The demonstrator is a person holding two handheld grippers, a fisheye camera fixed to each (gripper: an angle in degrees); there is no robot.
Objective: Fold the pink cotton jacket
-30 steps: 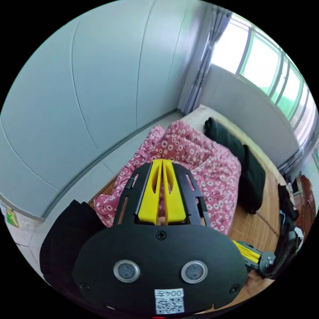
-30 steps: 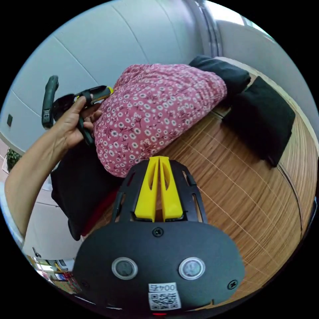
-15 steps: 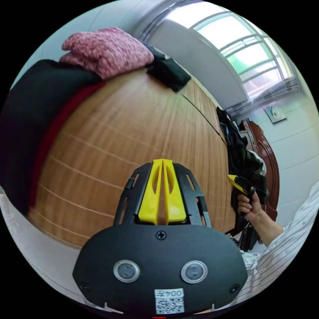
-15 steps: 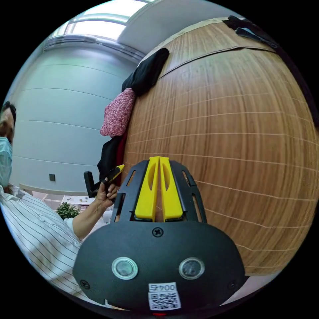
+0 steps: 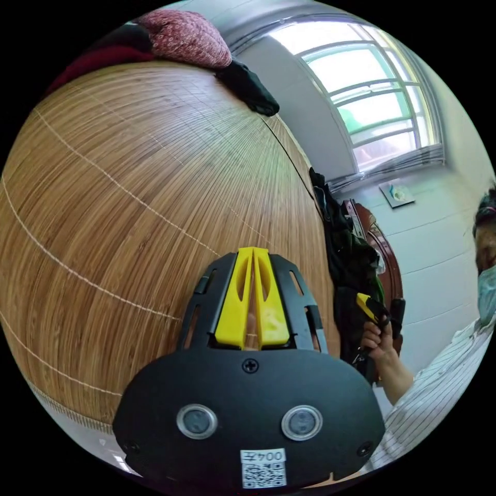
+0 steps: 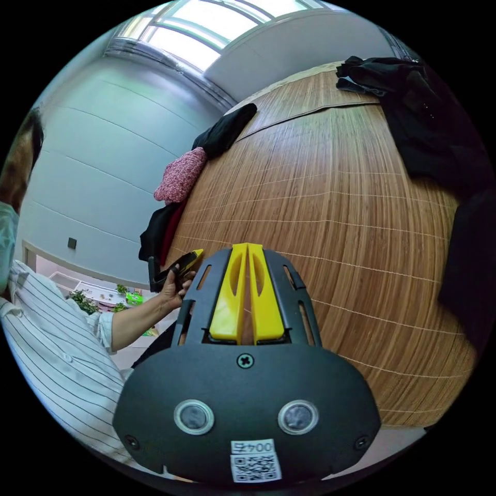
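The pink flowered jacket [image 5: 183, 36] lies folded in a bundle at the far edge of the bamboo mat [image 5: 129, 196], between dark garments. In the right gripper view the jacket [image 6: 181, 175] sits small at the mat's left side. My left gripper [image 5: 252, 250] hangs over bare mat, jaws shut with nothing between them. My right gripper [image 6: 247, 247] is likewise shut and empty above the mat [image 6: 336, 232]. Each gripper appears in the other's view, held in a hand: the right gripper [image 5: 361, 299], the left gripper [image 6: 194, 254]. Both are far from the jacket.
A folded black garment [image 5: 248, 88] lies just beyond the jacket, and black and red cloth [image 6: 157, 232] on its other side. A heap of dark clothes [image 6: 418, 113] covers the mat's opposite side. The person's striped sleeve [image 6: 62, 351] is close by. A window [image 5: 372, 98] is behind.
Both grippers have drawn back from the pink jacket toward the mat's near edge, still shut. The views have swung, so the jacket now looks small and far.
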